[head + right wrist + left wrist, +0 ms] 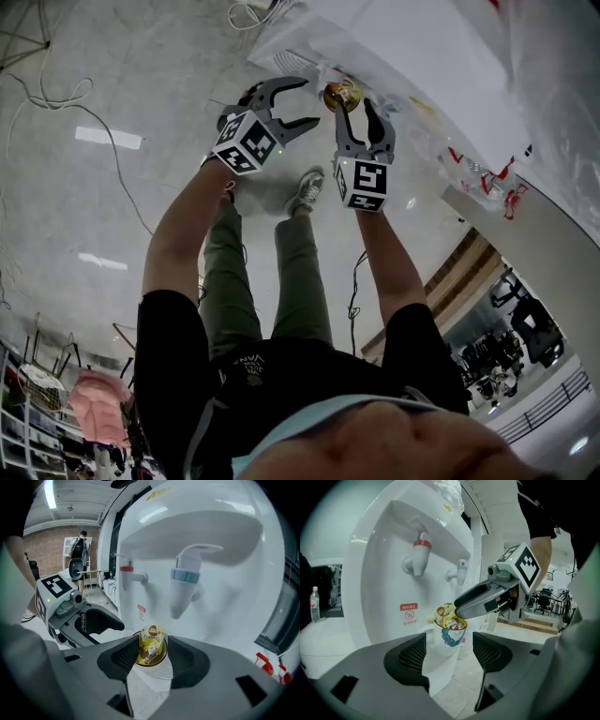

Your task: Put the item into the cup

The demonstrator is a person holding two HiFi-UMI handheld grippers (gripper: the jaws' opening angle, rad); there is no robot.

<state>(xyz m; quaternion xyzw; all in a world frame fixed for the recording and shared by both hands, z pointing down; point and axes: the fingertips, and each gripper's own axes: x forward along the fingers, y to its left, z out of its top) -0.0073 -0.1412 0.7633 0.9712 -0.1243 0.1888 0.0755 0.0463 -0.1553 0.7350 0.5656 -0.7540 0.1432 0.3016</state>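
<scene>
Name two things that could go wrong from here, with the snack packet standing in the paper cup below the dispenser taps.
1. The snack packet sticks up above the rim of the paper cup, between the open jaws of the right gripper. If that gripper pulls away carelessly, a jaw could snag the packet and drag it out.
2. The cup looks light, and the left gripper hangs open close beside it. A nudge might tip it over.

A glossy pale floor [75, 216] is reflecting strip lights [108, 138], and thin cables [127, 178] are trailing across it. A white water dispenser [384, 564] is standing close ahead, its red tap [421, 550] and blue tap [461, 571] jutting out. A brick wall [51, 555] is showing behind, and a pink garment [94, 405] is hanging nearby.
</scene>
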